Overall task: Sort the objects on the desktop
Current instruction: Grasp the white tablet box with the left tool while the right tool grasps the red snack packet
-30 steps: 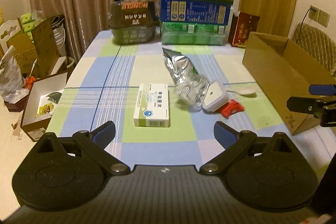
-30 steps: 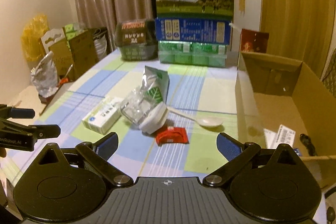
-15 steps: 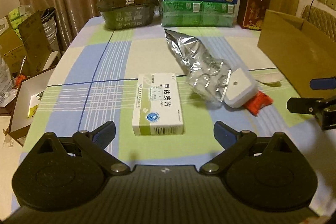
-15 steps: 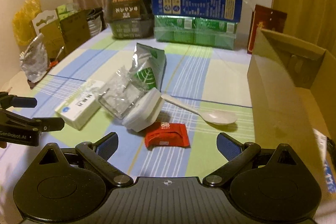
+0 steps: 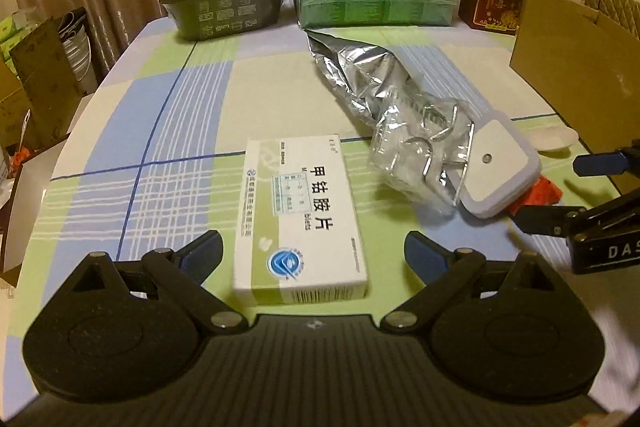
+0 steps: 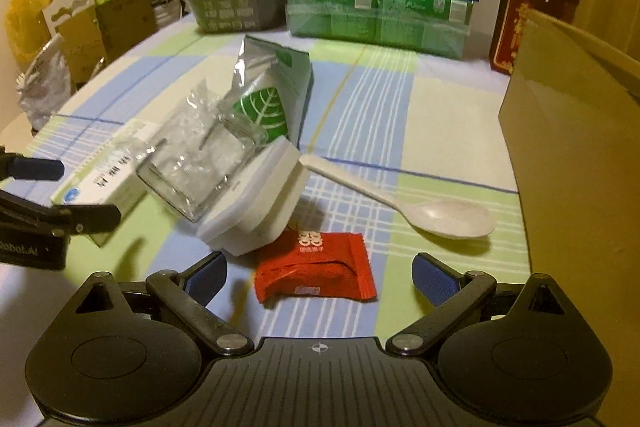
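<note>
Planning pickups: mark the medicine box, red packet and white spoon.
medicine box (image 5: 300,215): left wrist view, top face.
red packet (image 6: 316,267): right wrist view, centre of wrapper.
white spoon (image 6: 452,217): right wrist view, bowl.

Things on the table

The medicine box (image 5: 300,219) lay left of the crinkly bag (image 5: 384,99). The spoon (image 6: 420,205) lay right of it, the small packet (image 6: 316,273) in front, the cardboard box (image 6: 572,163) far right.

the room is lit by warm, dim yellow light from above, the silver bag (image 5: 360,75) shines with small bright spots, soft shadows sit under things on the table (image 5: 180,131), and the picture bends and goes dark at the corners.
</note>
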`<state>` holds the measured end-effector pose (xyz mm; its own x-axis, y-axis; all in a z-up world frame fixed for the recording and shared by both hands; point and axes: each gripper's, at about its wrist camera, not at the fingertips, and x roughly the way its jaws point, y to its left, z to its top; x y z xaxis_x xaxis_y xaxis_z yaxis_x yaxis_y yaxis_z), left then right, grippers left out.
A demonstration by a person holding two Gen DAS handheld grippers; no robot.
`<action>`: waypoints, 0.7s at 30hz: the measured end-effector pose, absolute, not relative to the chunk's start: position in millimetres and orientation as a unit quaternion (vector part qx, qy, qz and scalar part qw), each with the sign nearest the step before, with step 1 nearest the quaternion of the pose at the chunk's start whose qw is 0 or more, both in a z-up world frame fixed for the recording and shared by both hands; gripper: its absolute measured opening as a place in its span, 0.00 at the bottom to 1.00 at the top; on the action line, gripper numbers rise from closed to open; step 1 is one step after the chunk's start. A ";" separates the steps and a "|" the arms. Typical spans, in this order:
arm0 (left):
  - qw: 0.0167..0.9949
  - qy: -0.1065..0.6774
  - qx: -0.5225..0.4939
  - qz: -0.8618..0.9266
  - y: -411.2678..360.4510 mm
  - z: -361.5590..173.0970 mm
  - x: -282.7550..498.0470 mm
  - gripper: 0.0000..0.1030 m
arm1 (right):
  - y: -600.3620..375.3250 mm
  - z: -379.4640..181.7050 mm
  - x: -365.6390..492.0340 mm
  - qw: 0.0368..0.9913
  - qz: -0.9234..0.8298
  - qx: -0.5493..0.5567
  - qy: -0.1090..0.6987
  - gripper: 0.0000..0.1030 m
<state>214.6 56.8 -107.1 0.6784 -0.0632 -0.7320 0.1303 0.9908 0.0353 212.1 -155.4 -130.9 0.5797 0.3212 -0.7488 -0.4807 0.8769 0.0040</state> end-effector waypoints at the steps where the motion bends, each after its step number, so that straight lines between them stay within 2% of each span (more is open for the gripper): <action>1: 0.915 0.399 0.042 -0.053 57.1 -108.3 216.5 0.91 | -155.4 -131.9 212.5 0.882 0.228 -0.101 0.400 0.93; 10: 0.910 0.408 0.035 -0.055 59.7 -117.3 226.5 0.83 | -154.9 -140.1 221.4 0.881 0.222 -0.095 0.407 0.86; 12: 0.910 0.410 0.034 -0.055 60.2 -118.7 227.2 0.79 | -155.1 -138.9 220.9 0.882 0.221 -0.096 0.405 0.80; 16: 0.911 0.408 0.031 -0.054 60.9 -118.3 226.4 0.75 | -153.8 -136.5 219.5 0.883 0.224 -0.098 0.400 0.61; 21: 0.910 0.409 0.030 -0.054 60.7 -120.3 225.8 0.69 | -154.0 -134.9 218.0 0.883 0.223 -0.099 0.400 0.48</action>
